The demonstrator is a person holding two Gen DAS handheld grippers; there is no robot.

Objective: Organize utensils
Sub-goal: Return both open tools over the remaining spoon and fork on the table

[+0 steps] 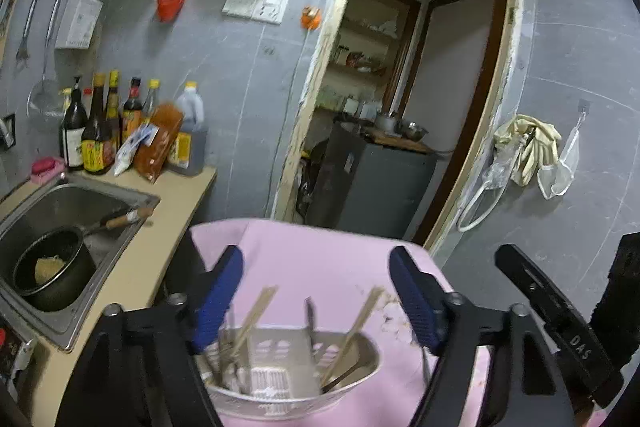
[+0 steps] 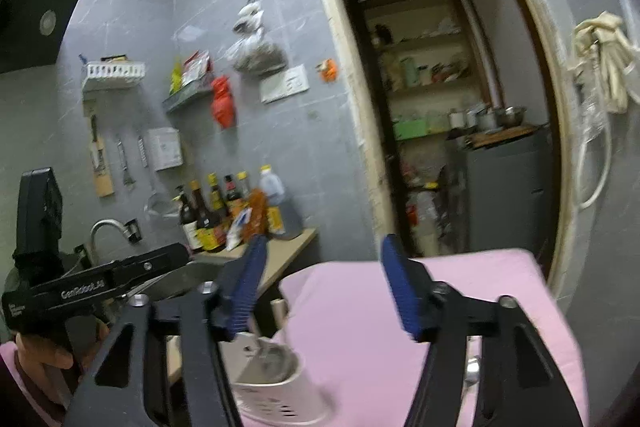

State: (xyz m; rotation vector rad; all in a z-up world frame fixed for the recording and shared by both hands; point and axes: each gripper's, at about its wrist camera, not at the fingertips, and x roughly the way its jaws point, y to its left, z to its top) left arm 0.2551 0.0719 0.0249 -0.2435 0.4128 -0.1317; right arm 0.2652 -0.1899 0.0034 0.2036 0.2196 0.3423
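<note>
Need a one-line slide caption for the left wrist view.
Open left gripper above a white slotted plastic utensil holder with wooden chopsticks on a pink tablecloth.

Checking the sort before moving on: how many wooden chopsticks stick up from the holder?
2. One chopstick leans in the left compartment of the utensil holder; the other chopstick leans in the right. More may lie hidden inside.

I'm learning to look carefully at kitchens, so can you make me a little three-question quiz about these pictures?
1. True or false: the utensil holder stands on a pink cloth.
2. What sticks up out of the holder? A) chopsticks B) carrots C) pencils
3. Fill in: the black pot sits in the ____.

Key: 1 true. 2 A. 3 sink. Bonus: both the left gripper and right gripper are open, holding nothing.
</note>
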